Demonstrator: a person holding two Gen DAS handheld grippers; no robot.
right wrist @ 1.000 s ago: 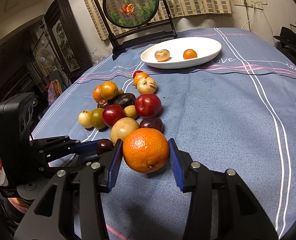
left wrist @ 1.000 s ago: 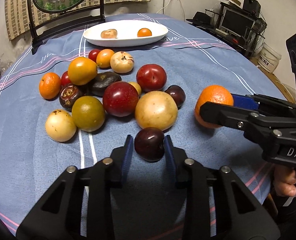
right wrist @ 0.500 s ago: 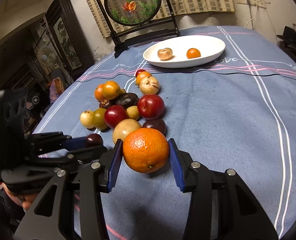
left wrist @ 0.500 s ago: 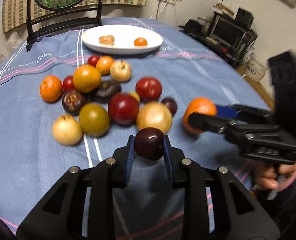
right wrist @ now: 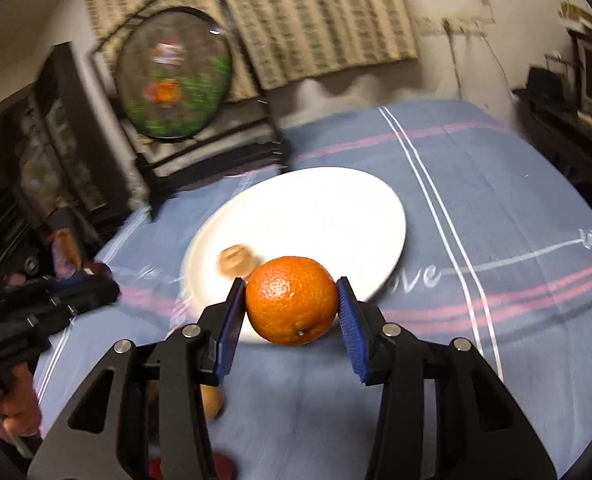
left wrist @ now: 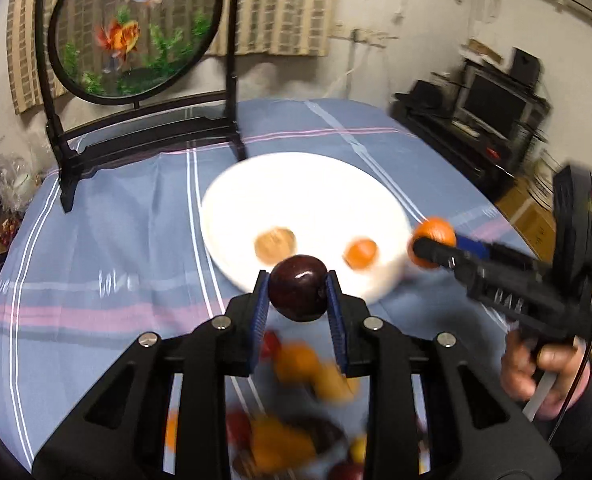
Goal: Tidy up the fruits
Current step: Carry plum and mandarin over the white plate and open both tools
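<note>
**Currently: two fruits carried, two on the plate**

- Left tool [left wrist: 298, 294]: closed narrow on a dark plum [left wrist: 298, 293], pinched between its blue pads and held clear of the worktop [left wrist: 108, 240], at the near edge of the plate [left wrist: 296, 184].
- Right tool [right wrist: 292, 300]: clamped on an orange [right wrist: 292, 300], both pads touching its sides; the fruit hangs above the plate's near rim. In the left view the same tool shows at the plate's right edge, a hand [left wrist: 536, 368] gripping its handle.
- Plate: white, oval, lying on the blue striped cloth. It carries a tan fruit [left wrist: 275, 243] and a small orange fruit [left wrist: 361, 253], well apart.
- Loose fruit [left wrist: 308, 372]: a blurred heap of red, orange and yellow pieces on the cloth below the left tool; kinds cannot be told.
- Background: a round fish panel [left wrist: 136, 28] on a dark stand behind the plate.
</note>
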